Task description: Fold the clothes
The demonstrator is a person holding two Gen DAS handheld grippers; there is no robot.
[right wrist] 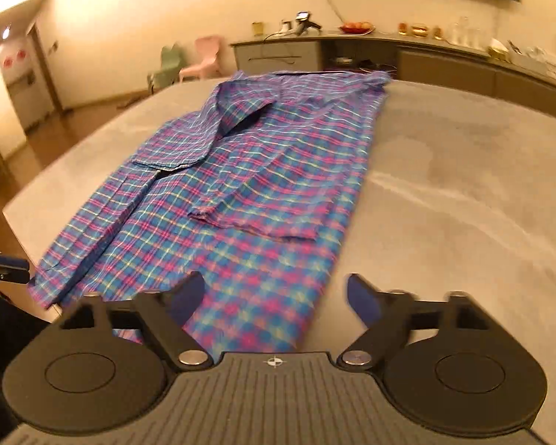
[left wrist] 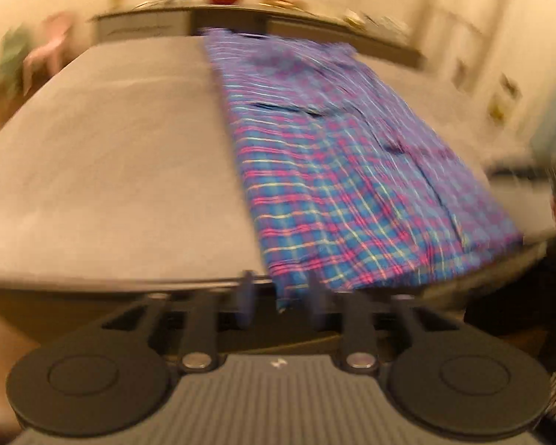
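Fingers (right wrist: 363, 302) of the right gripper (right wrist: 274, 296) are spread over the blue-and-pink plaid shirt (right wrist: 241, 185), laid partly folded on the grey bench (right wrist: 463, 185); left gripper (left wrist: 281, 293) fingers are held apart around its hem.

The left wrist view sits low at the grey table's (left wrist: 103, 170) near edge, looking along it toward a far counter (left wrist: 278, 15). The right wrist view looks down from higher, sharing the plaid shirt (right wrist: 248, 170), table and counter.

Warm amber indoor light; left wrist view heavily motion-blurred throughout; right wrist view sharper, soft sheen on the worktop (right wrist: 463, 185); fisheye bending at edges.
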